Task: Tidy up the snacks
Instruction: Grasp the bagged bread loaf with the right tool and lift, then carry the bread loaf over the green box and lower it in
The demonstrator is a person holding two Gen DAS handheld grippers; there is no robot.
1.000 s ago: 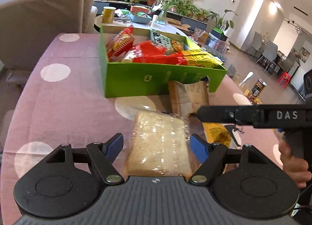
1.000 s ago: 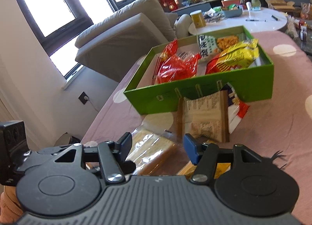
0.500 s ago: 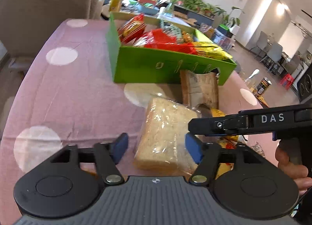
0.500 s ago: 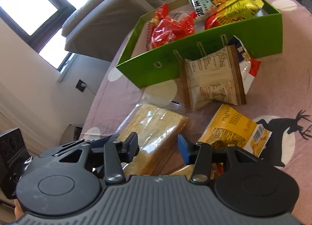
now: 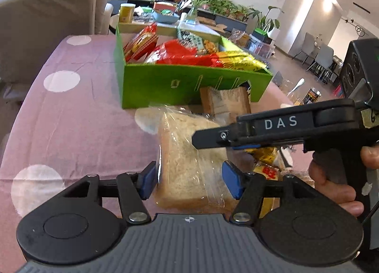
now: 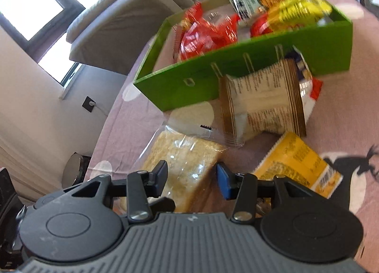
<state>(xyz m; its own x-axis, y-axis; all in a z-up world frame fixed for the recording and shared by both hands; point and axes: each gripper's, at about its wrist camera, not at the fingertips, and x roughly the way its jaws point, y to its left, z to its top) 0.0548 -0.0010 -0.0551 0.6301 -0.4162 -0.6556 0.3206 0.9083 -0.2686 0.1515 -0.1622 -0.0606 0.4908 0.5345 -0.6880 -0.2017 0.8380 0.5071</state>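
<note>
A bread package (image 5: 189, 154) in clear wrap lies on the pink cloth in front of the green box (image 5: 165, 83). My left gripper (image 5: 189, 181) straddles its near end. The jaws are closing and the blue pads touch both sides of the wrap. My right gripper (image 5: 196, 140) reaches in from the right, held by a hand (image 5: 336, 190). In its own view the right gripper (image 6: 191, 177) is shut on the bread package (image 6: 187, 154) near a corner. The green box (image 6: 260, 67) holds several red and yellow snack bags.
A brown wrapped snack (image 6: 260, 102) leans on the box front, with a blue-and-red bag behind it. A yellow packet (image 6: 298, 164) lies to the right of the bread. Grey sofa cushions (image 5: 47, 12) stand beyond the table's left edge. A cluttered round table (image 5: 165, 19) sits behind the box.
Both grippers' jaws have narrowed around the bread package. The right gripper has moved in from the right and tilted down over the bread. The box and other snacks stayed put.
</note>
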